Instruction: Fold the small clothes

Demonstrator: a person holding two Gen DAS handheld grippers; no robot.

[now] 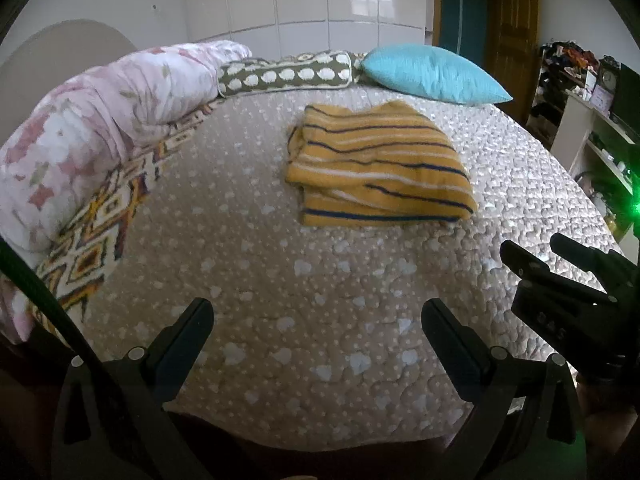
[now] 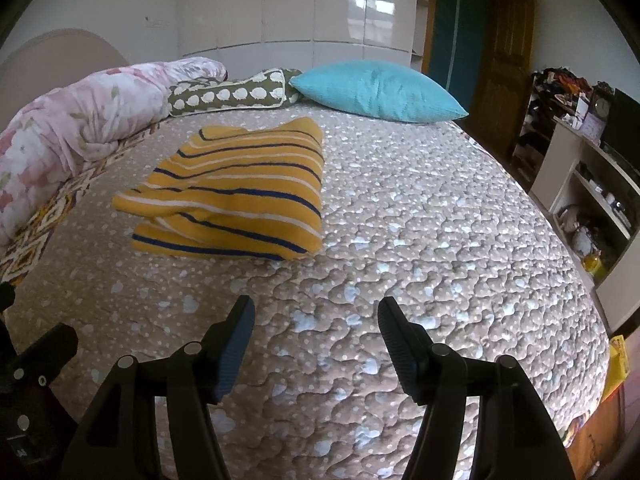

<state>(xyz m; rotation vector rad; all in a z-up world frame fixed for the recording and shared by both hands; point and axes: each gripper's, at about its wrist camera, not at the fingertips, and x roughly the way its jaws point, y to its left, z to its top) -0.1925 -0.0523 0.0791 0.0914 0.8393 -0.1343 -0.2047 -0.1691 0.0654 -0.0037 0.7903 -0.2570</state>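
A yellow garment with navy and white stripes (image 1: pixel 376 164) lies folded in a thick rectangle on the beige quilted bed (image 1: pixel 280 280). It also shows in the right wrist view (image 2: pixel 236 196), left of centre. My left gripper (image 1: pixel 318 312) is open and empty, held low over the quilt well short of the garment. My right gripper (image 2: pixel 316 312) is open and empty too, over the quilt in front of and to the right of the garment. The right gripper also shows at the right edge of the left wrist view (image 1: pixel 536 252).
A pink floral duvet (image 1: pixel 92 128), a brown spotted bolster (image 1: pixel 286 74) and a turquoise pillow (image 1: pixel 432 72) line the far side of the bed. A patterned blanket (image 1: pixel 100 232) lies at the left. White shelves (image 2: pixel 592 200) stand to the right.
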